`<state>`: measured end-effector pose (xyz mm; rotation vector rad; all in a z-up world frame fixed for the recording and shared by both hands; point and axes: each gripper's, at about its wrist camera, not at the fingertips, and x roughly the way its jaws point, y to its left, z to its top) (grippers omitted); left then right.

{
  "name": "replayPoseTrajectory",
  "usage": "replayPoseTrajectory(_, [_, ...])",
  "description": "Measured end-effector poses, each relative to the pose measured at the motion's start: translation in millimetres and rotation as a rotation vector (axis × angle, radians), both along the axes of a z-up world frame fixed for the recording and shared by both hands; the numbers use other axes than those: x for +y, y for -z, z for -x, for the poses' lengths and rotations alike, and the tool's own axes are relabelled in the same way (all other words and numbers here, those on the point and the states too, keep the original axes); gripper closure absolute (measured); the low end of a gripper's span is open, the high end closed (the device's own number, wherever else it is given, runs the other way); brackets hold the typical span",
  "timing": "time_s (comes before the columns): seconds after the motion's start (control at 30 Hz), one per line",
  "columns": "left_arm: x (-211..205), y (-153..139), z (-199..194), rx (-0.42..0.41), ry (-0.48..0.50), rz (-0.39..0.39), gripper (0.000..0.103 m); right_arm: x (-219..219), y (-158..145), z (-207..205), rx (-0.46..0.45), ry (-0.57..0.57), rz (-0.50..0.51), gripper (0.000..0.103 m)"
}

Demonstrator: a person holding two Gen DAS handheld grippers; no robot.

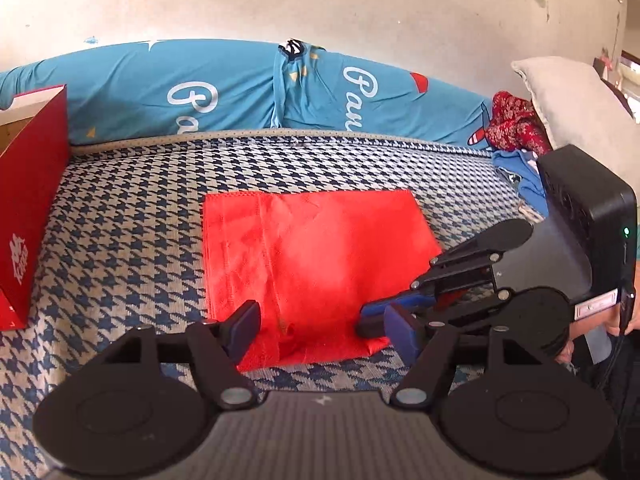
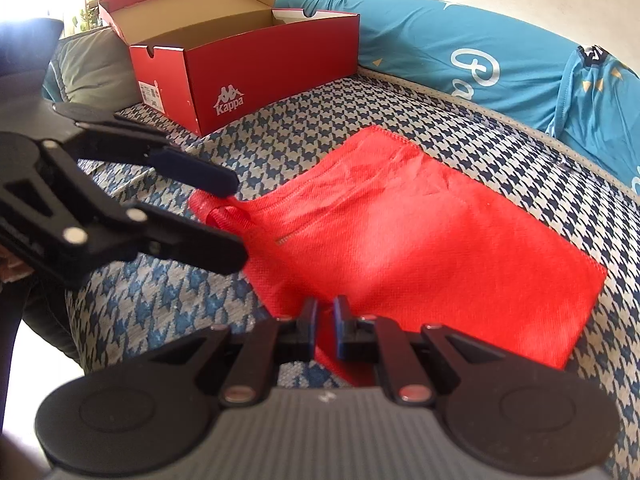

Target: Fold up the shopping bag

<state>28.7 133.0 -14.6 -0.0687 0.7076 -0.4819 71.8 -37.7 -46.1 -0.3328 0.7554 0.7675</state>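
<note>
The red shopping bag (image 1: pixel 320 248) (image 2: pixel 420 248) lies flat on the houndstooth bed cover (image 1: pixel 120 208) (image 2: pixel 312 132), folded into a rectangle. My left gripper (image 1: pixel 322 330) (image 2: pixel 240 220) is open and straddles the bag's near edge, where a handle loop (image 2: pixel 224 216) bunches; its pads do not press the fabric. My right gripper (image 2: pixel 326 320) (image 1: pixel 372 316) is shut, with red fabric from the bag's near corner showing in the thin slit between its pads. In the left wrist view it reaches in from the right, close beside my left gripper's right finger (image 1: pixel 400 332).
An open red shoe box (image 1: pixel 28 220) (image 2: pixel 260 76) stands on the bed to the left of the bag. A long blue bolster (image 1: pixel 200 92) (image 2: pixel 480 52) runs along the wall. A grey pillow (image 1: pixel 572 104) and red patterned cloth (image 1: pixel 516 124) lie at the far right.
</note>
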Motion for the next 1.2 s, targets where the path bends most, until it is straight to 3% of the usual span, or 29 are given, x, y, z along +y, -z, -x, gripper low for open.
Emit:
replayPoseTrajectory(0.43, [2.6,-5.0,16.6,0.001,-0.011,0.021,0.035,1.4,-0.3,-0.4,0.003,0.002,-0.002,0.096])
replayPoseTrajectory(0.73, [1.4,4.2,5.1,0.000,-0.023,0.000,0.035,-0.7,0.4,-0.9,0.004,0.002,-0.005,0.096])
replayPoseTrajectory(1.2, [-1.4,19.1,-19.9,0.044,-0.048,0.039,0.033,-1.1,0.5,-1.3,0.008,0.005,-0.009,0.096])
